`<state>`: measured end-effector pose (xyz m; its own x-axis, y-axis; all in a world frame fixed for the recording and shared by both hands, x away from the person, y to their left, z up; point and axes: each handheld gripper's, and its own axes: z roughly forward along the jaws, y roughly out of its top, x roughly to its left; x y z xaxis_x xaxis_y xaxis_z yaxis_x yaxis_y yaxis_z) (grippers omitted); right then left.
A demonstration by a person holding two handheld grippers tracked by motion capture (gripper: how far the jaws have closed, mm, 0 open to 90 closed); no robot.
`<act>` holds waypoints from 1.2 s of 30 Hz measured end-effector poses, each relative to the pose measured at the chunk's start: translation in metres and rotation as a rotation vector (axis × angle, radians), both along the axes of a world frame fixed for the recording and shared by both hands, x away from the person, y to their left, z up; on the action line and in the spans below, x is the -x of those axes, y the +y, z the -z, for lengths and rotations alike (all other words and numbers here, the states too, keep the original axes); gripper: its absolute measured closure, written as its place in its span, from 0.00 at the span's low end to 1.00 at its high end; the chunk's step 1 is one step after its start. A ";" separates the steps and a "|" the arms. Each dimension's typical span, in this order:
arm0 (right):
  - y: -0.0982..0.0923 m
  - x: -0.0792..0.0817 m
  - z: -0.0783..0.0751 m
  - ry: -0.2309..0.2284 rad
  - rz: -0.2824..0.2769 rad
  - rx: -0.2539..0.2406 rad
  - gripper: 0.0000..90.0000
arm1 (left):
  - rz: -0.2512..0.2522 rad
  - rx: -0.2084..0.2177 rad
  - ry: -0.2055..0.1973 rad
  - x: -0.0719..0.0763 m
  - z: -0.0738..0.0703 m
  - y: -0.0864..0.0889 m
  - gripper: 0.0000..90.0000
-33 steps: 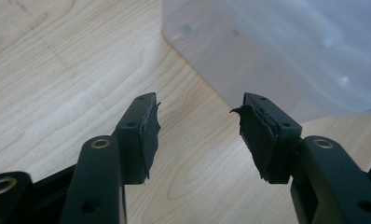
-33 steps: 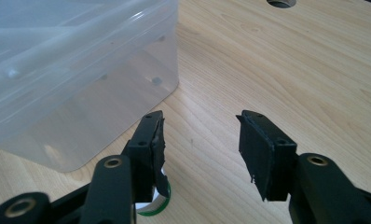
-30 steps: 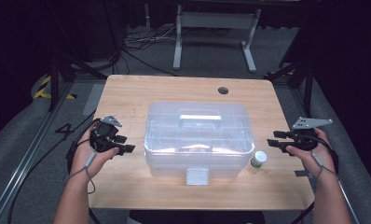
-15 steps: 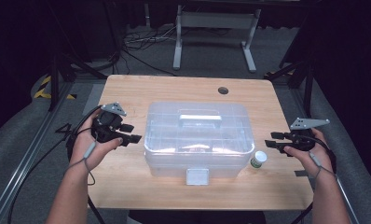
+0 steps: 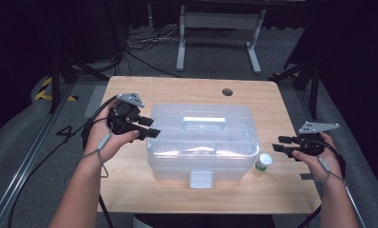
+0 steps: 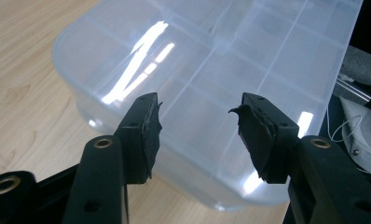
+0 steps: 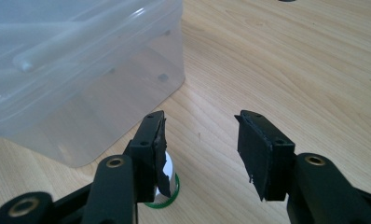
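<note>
Translucent plastic storage box [image 5: 203,140] mid-worktop [image 5: 177,88]: left gripper [image 5: 146,128], fingers wide and empty, should approach from nine o'clock squarely, while right gripper [image 5: 278,142], likewise wide, clears the small bottle [image 5: 263,162].

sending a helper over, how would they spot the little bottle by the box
Start at the wooden table and find the big clear plastic organizer box in its middle. Just off the box's near right corner stands the small white bottle, the only upright round thing there, with a green band around it.
</note>
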<state>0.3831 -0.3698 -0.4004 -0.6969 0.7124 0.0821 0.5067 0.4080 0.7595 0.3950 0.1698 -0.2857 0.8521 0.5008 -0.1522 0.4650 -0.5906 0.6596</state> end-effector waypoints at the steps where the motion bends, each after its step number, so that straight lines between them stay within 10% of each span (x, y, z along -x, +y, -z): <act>1: 0.000 0.001 0.001 0.002 0.000 0.001 0.58 | 0.017 -0.007 0.000 -0.001 -0.002 -0.004 0.54; 36: 0.000 0.009 0.011 0.028 -0.012 0.013 0.56 | 0.155 -0.076 0.025 -0.034 0.012 -0.095 0.53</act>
<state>0.3737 -0.3696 -0.4118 -0.7032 0.7049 0.0925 0.5224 0.4241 0.7397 0.4286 0.0745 -0.2982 0.9165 0.3743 -0.1413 0.3801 -0.7041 0.5998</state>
